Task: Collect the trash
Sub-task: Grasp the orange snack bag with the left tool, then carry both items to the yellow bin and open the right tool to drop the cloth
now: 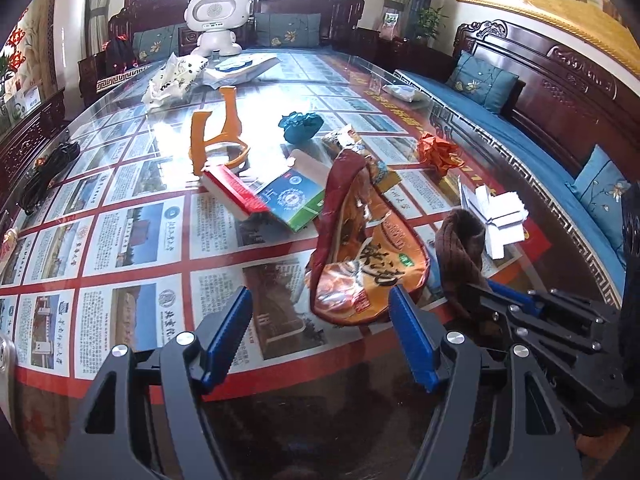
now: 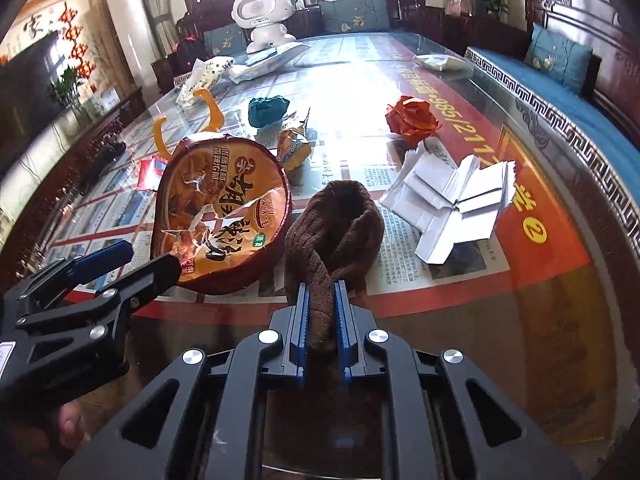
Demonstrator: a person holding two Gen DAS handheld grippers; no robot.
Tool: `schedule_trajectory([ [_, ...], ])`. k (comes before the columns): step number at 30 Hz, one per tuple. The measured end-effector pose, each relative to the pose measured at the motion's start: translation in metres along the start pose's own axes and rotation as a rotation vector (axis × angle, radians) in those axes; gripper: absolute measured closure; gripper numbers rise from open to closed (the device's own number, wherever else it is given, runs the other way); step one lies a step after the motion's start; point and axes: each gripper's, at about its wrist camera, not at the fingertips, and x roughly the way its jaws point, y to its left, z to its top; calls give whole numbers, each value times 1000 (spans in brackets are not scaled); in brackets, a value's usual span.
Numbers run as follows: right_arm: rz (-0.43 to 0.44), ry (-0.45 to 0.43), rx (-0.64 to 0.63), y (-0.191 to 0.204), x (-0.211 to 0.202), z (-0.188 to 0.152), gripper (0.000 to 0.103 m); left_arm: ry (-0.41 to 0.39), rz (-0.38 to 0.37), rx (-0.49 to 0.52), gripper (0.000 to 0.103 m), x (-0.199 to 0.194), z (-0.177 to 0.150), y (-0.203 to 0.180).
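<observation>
An orange-red torn noodle lid [image 1: 368,256] lies on the glass table, also in the right wrist view [image 2: 224,216]. My left gripper [image 1: 320,304] is open, its jaws on either side of the lid's near edge; it shows at the left of the right wrist view [image 2: 132,260]. My right gripper [image 2: 322,292] is shut on a brown knitted sock [image 2: 340,224], which shows in the left wrist view [image 1: 460,256]. Crumpled white paper [image 2: 452,204], an orange paper ball [image 2: 410,118], a teal paper ball [image 2: 266,108] and a snack wrapper [image 2: 294,146] lie beyond.
A red and blue-green carton [image 1: 276,196] and an orange plastic holder [image 1: 220,136] lie left of the lid. A white robot toy [image 1: 218,24], plastic bags [image 1: 172,80] and a black cable [image 1: 44,172] sit farther off. Blue-cushioned wooden benches [image 1: 520,128] surround the table.
</observation>
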Motion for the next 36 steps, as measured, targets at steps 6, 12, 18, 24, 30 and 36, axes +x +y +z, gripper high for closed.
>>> schedule_trajectory([
  [6, 27, -75, -16, 2, -23, -4, 92, 9, -4, -8, 33, 13, 14, -8],
  [12, 33, -99, -36, 2, -33, -3, 92, 49, -20, -44, 38, 30, 21, -6],
  [18, 46, -94, -29, 1, -31, -6, 92, 64, -31, -58, 71, 38, 23, -2],
  [24, 58, -96, -24, 2, -32, -9, 92, 69, -46, -72, 81, 34, 18, 2],
  [30, 65, -111, -35, 7, -45, -16, 92, 38, -48, -37, 86, 14, 9, -4],
  [36, 51, -138, -40, 10, -70, -27, 92, -4, -55, -5, 89, -18, -5, -11],
])
